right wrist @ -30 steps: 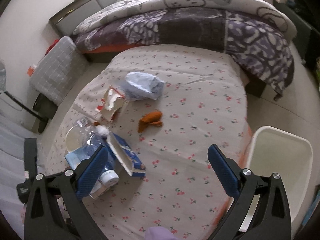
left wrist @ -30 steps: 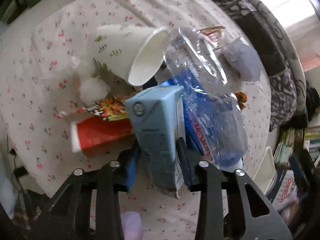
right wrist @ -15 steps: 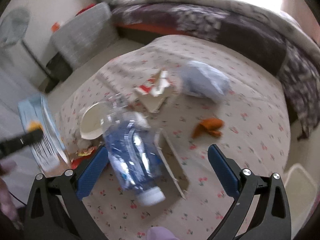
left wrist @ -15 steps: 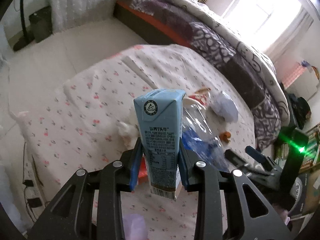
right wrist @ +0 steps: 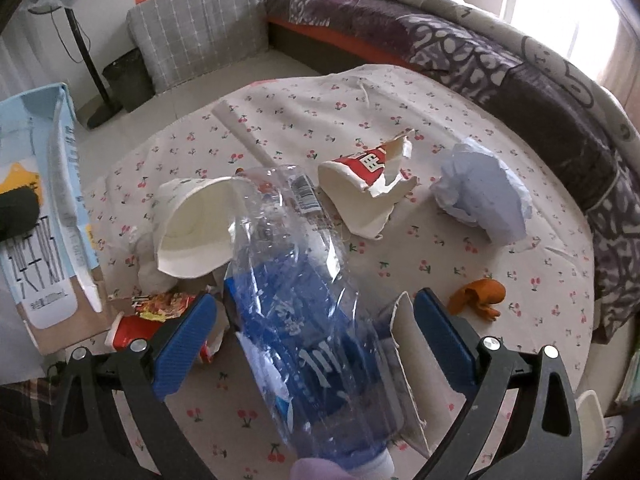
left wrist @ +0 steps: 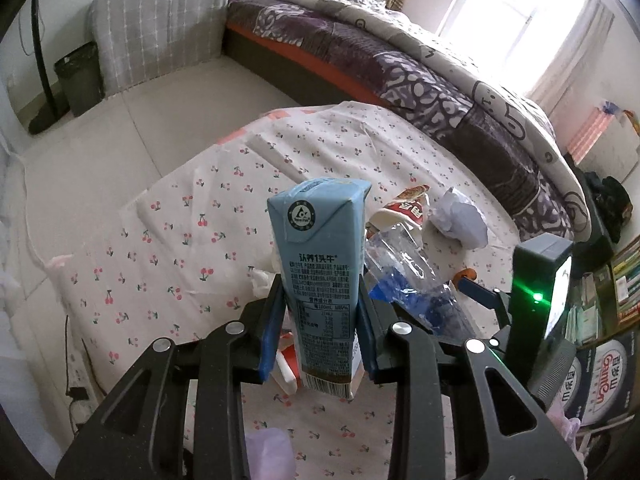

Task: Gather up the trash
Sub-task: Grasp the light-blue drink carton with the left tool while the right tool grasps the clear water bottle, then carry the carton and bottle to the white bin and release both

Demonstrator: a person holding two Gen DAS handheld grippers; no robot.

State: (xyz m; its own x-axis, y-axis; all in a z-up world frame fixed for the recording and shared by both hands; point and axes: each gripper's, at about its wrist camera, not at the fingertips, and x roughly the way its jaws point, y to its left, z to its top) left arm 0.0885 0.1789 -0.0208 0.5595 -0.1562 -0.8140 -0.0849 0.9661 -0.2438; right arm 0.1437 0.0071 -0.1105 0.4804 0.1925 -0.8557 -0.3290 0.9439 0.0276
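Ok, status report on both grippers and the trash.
Left gripper shut on milk carton, lifted. Right gripper open around plastic bottle. Cups, crumpled paper remain on cloth.

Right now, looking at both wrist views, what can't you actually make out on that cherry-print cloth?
- Red paper cup: right wrist view, mostly hidden behind the right gripper fingers.
- Flat white card: its print is hidden under the clear plastic bottle with a blue label.
- Light blue milk carton: fine print too small in the left wrist view; the left gripper covers its sides.

A crushed plastic bottle [right wrist: 304, 320] fills the gap between the right gripper's [right wrist: 316, 332] spread jaws; bare tablecloth [right wrist: 500, 280] lies rightward.
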